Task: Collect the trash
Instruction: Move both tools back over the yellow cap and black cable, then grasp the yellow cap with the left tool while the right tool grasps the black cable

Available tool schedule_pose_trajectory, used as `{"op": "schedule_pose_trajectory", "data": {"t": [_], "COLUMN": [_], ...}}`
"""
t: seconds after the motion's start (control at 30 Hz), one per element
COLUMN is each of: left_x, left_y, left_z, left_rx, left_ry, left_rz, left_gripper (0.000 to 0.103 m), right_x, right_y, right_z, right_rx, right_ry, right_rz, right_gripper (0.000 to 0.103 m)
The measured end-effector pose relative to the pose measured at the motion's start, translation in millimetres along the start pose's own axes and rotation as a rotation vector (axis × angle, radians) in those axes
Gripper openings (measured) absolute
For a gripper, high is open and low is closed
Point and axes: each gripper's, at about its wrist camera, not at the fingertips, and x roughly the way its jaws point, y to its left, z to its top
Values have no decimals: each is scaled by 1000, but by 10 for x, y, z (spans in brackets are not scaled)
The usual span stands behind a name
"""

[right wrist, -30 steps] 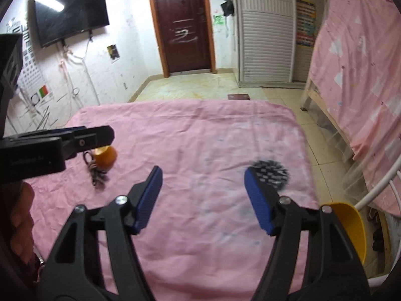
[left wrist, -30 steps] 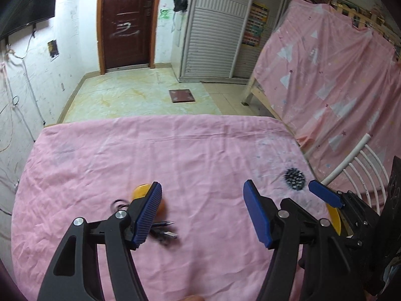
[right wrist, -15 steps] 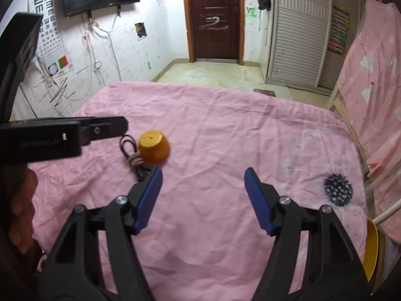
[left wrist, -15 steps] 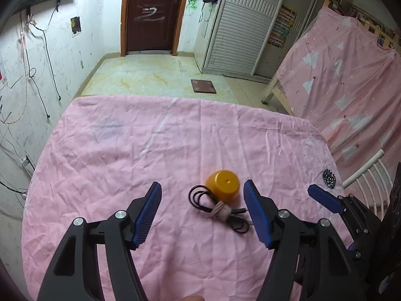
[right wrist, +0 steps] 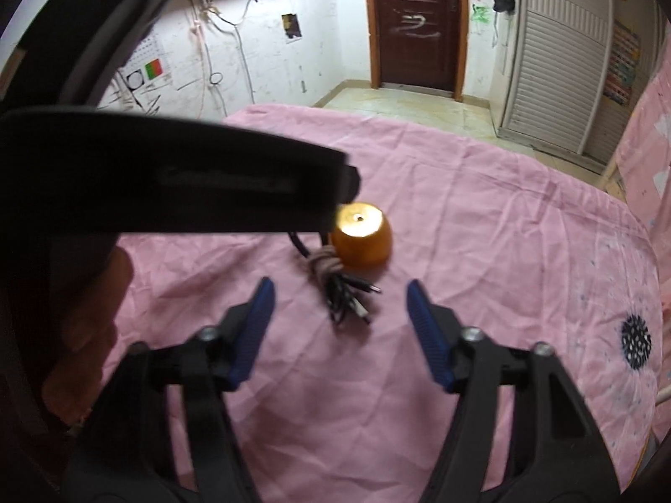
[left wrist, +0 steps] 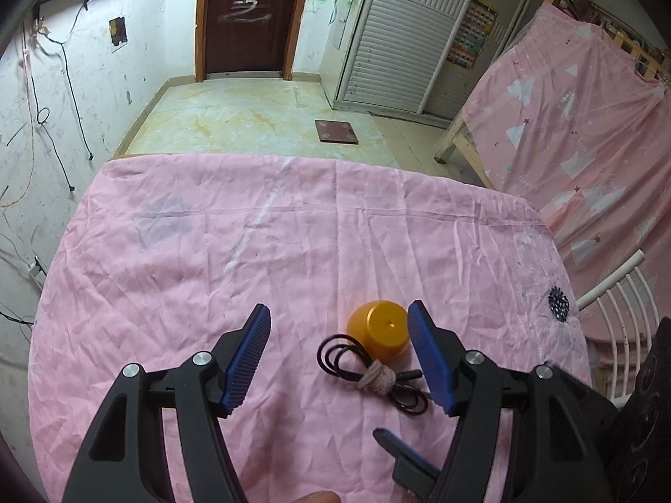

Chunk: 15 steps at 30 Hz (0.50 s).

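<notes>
An orange cup-shaped object (left wrist: 379, 328) lies on the pink cloth (left wrist: 209, 260) beside a coiled black cable (left wrist: 373, 371) tied with a beige band. My left gripper (left wrist: 339, 356) is open, its fingers either side of the cable and cup, just above them. In the right wrist view the orange object (right wrist: 362, 241) and cable (right wrist: 339, 289) lie ahead of my open, empty right gripper (right wrist: 337, 331). The left gripper's body hides the cable's far end there.
The pink-covered table (right wrist: 503, 230) has a dark spiky print (left wrist: 557, 304) near its right edge. A white chair back (left wrist: 616, 293) stands at the right. A pink-draped frame (left wrist: 587, 125), a shuttered cabinet (left wrist: 398, 42) and a brown door (left wrist: 247, 16) lie beyond.
Both grippers have moved closer to the orange object and cable. The left gripper now straddles them; the right faces them from nearer. Both jaws stay open.
</notes>
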Motion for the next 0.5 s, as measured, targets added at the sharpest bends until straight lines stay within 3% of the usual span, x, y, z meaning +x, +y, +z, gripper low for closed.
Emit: {"op": "schedule_pose_trajectory", "data": {"t": [0.2, 0.5], "left_x": [89, 211], "left_y": [59, -11], "left_z": [21, 39], "left_rx": [-12, -14], "left_ry": [16, 56], "left_rz": [8, -38], "left_gripper": [61, 61], "right_x": [154, -83], "right_y": [25, -67], "right_z": [45, -130], "right_rx": [-22, -20], "right_ry": [52, 34], "right_rz": [-12, -12], "right_gripper": [28, 26]}}
